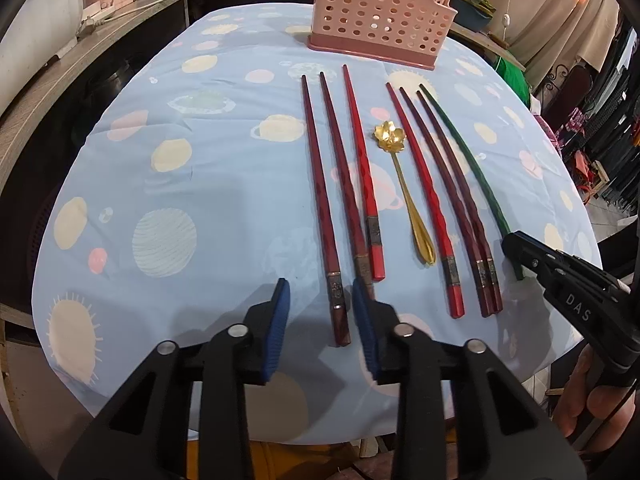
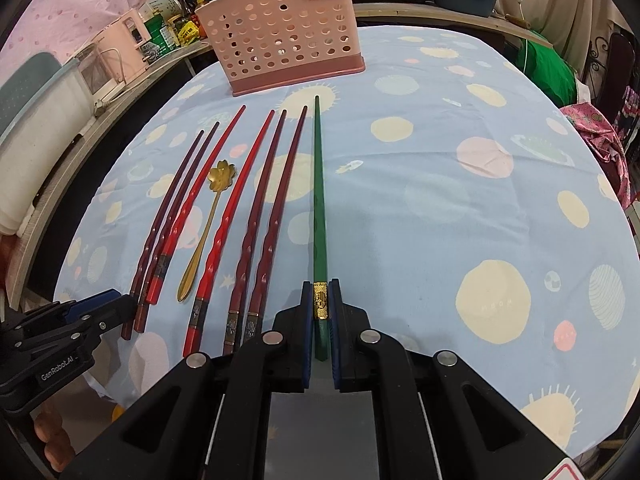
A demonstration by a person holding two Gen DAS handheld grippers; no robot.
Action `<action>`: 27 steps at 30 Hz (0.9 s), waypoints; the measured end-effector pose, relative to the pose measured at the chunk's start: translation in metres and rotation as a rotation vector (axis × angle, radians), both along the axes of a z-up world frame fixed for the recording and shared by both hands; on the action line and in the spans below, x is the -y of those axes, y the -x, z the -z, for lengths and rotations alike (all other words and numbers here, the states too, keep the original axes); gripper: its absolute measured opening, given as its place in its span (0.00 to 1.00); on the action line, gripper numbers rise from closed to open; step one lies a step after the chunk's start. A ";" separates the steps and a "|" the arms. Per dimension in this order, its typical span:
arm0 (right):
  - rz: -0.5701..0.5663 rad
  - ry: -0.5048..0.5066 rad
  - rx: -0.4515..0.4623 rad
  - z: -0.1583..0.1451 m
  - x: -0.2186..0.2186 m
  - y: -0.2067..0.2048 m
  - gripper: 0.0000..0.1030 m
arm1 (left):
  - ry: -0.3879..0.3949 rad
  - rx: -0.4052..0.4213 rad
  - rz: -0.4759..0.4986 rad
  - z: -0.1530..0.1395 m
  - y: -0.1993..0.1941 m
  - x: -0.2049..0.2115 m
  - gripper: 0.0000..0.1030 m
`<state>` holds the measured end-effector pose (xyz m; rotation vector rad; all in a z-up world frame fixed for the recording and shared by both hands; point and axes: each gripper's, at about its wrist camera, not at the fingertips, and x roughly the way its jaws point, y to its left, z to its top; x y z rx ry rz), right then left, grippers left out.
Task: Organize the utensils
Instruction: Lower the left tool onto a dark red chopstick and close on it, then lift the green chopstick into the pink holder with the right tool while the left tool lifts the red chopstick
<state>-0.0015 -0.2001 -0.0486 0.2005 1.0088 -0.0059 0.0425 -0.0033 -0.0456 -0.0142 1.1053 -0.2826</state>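
Both grippers sit at the near edge of the table (image 2: 400, 152), opposite the pink utensil basket (image 2: 280, 36), which serves as the landmark at the far end. That basket stands upright on the planet-print cloth, holes facing the row of utensils, with nothing from the row in it yet as far as can be seen.

Between basket and grippers lie 6 reddish chopsticks (image 1: 326, 208), fanned side by side with tips toward the basket, and 1 green chopstick (image 2: 319, 200) on the outer side of the row. A gold flower-bowl spoon (image 1: 400, 184) rests among the red ones, bowl toward the basket.

Right gripper (image 2: 320, 320) is pinching the green chopstick by its gilt band, pads pressed against it, the stick lying along the cloth. Left gripper (image 1: 320, 320) has its jaws parted around the butt of the outermost red chopstick, pads beside it but not visibly pressing.

Judging by this, the pickup step is in hand. Next calls for lifting the green stick, tilting it tip-down, and carrying it to the basket's open top.
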 end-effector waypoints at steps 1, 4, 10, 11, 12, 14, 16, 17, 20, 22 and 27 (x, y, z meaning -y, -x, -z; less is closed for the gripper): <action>0.000 0.001 0.000 0.000 0.000 0.000 0.07 | -0.005 0.004 0.001 0.000 0.000 0.000 0.24; -0.001 0.005 -0.001 0.000 0.000 0.000 0.07 | -0.003 0.002 0.006 0.000 0.000 0.001 0.13; 0.002 0.006 -0.004 -0.001 0.000 0.001 0.07 | 0.017 -0.004 0.007 0.001 -0.001 -0.001 0.07; 0.003 0.006 -0.002 -0.002 0.001 0.002 0.07 | 0.020 -0.004 0.007 0.001 -0.001 -0.002 0.07; 0.004 0.007 0.001 -0.004 0.001 0.002 0.07 | 0.021 -0.003 0.006 0.000 -0.001 -0.002 0.07; 0.010 0.010 0.012 -0.008 0.003 0.003 0.07 | 0.018 0.005 0.002 -0.002 -0.001 -0.002 0.07; 0.017 0.011 0.028 -0.015 0.006 0.004 0.07 | 0.010 0.020 0.003 -0.007 0.000 -0.001 0.07; 0.023 0.013 0.038 -0.019 0.008 0.004 0.07 | 0.008 0.027 0.003 -0.009 0.000 -0.001 0.07; 0.043 0.017 0.073 -0.035 0.013 0.004 0.07 | 0.004 0.050 0.002 -0.018 0.000 -0.001 0.07; 0.056 0.017 0.101 -0.047 0.018 0.003 0.07 | 0.010 0.060 0.001 -0.025 -0.002 -0.002 0.07; 0.081 0.021 0.167 -0.079 0.029 -0.001 0.07 | 0.025 0.101 -0.008 -0.048 -0.008 -0.006 0.07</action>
